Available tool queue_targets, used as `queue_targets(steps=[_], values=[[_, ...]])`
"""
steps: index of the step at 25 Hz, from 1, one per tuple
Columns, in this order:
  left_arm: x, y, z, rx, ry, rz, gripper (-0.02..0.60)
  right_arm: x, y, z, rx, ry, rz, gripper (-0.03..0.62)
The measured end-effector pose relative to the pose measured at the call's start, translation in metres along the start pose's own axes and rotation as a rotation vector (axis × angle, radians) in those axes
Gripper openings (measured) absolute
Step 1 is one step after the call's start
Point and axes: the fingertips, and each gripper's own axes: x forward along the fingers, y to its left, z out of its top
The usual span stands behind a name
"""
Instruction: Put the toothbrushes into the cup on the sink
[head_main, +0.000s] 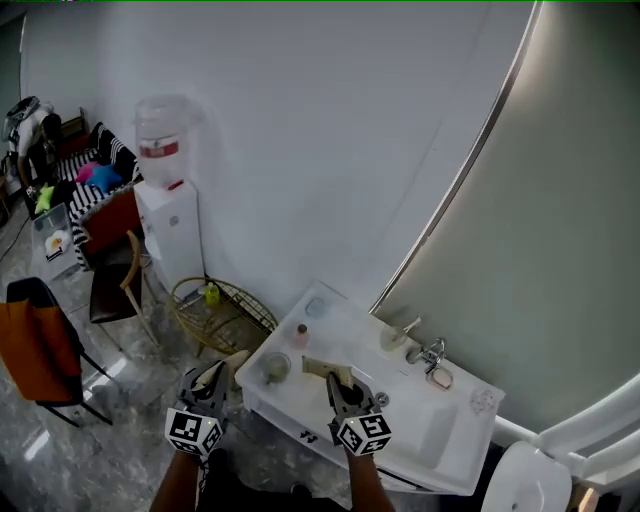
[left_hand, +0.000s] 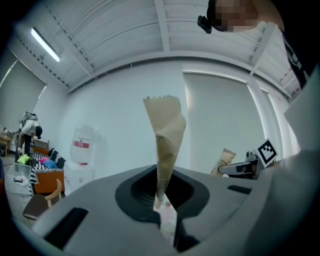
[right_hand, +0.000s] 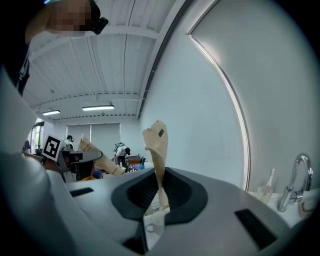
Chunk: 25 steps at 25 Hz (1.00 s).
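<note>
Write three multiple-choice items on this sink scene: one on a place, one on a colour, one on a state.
1. The wire basket stands: A inside the sink; B on the floor beside the sink; C hung on the wall.
2. The sink is: A white; B black; C red.
3. The jaws of the left gripper are: A wide apart, empty; B shut on a tan packet; C shut on a sponge.
Answers: 1 B, the head view shows it on the floor left of the sink. 2 A, its whole top is white. 3 B, its own view shows the jaws pinching the packet's lower end.
</note>
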Motion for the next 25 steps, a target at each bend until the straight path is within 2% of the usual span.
queue_targets(steps=[5,10,14,19,25], values=[[0.029,0.024,0.001,-0.019,0.018,-0.104,0.034,0.019,0.010,0.011,-0.002,-0.014,-0.094,0.048],[0.046,0.037,0.003,-0.025,0.040,-0.237,0.034,0.025,0.025,0.015,-0.002,-0.025,-0.206,0.048],[0.054,0.044,0.001,-0.029,0.054,-0.314,0.034,0.032,0.034,0.015,-0.005,-0.023,-0.266,0.048],[0.069,0.049,-0.005,-0.047,0.069,-0.357,0.034,0.036,0.040,0.011,-0.007,0.001,-0.297,0.048],[0.080,0.048,-0.013,-0.046,0.072,-0.350,0.034,0.044,0.039,0.001,-0.015,0.030,-0.276,0.048]])
